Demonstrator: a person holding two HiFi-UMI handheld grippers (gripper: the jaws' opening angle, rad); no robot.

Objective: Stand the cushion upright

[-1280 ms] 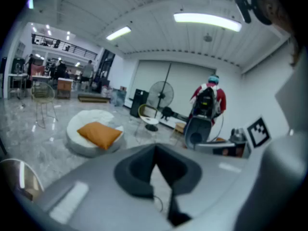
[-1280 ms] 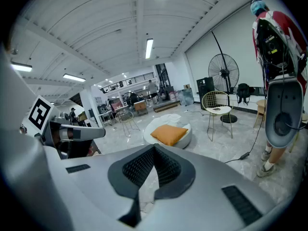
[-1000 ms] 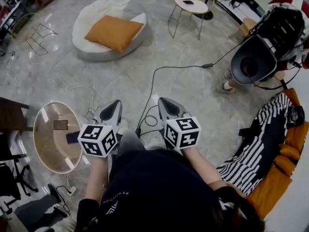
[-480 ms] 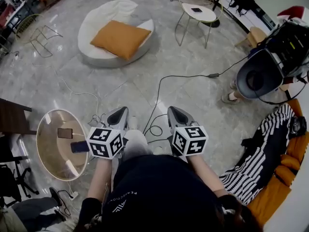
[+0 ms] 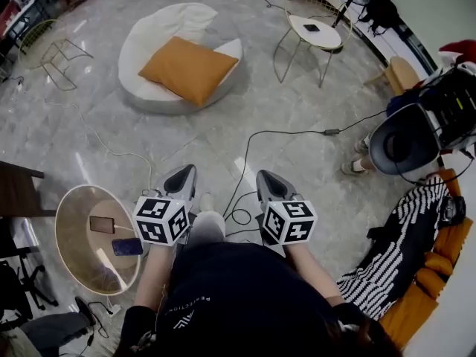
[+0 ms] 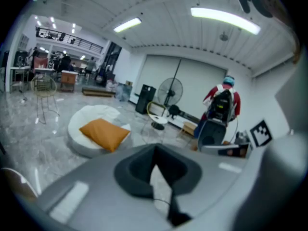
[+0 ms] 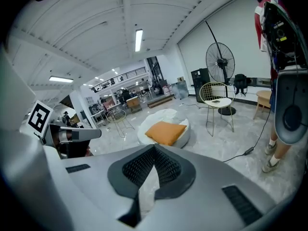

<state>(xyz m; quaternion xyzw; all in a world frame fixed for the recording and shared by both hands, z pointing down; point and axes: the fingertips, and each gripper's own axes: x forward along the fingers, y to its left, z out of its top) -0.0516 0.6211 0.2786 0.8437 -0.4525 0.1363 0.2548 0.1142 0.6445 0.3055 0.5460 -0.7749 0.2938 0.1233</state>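
An orange cushion [image 5: 190, 69] lies flat on a round white floor seat [image 5: 145, 39], far ahead across the marble floor. Both grippers are held side by side at waist height, well short of it. My left gripper [image 5: 180, 177] is shut with nothing between its jaws, and my right gripper [image 5: 268, 182] is shut and empty too. In the left gripper view the cushion [image 6: 103, 133] shows beyond the left gripper [image 6: 155, 151], left of centre. In the right gripper view the cushion [image 7: 166, 132] lies straight beyond the right gripper [image 7: 154, 150].
A white wire-legged side table [image 5: 316, 32] stands right of the seat. A round glass table [image 5: 89, 236] with phones is at my left. Cables [image 5: 249, 151] trail over the floor ahead. A person with a backpack [image 5: 405, 136] and an orange sofa [image 5: 428, 285] are at the right.
Both grippers have travelled forward together toward the cushion, which now sits lower and larger in the head view. Their jaws have stayed shut.
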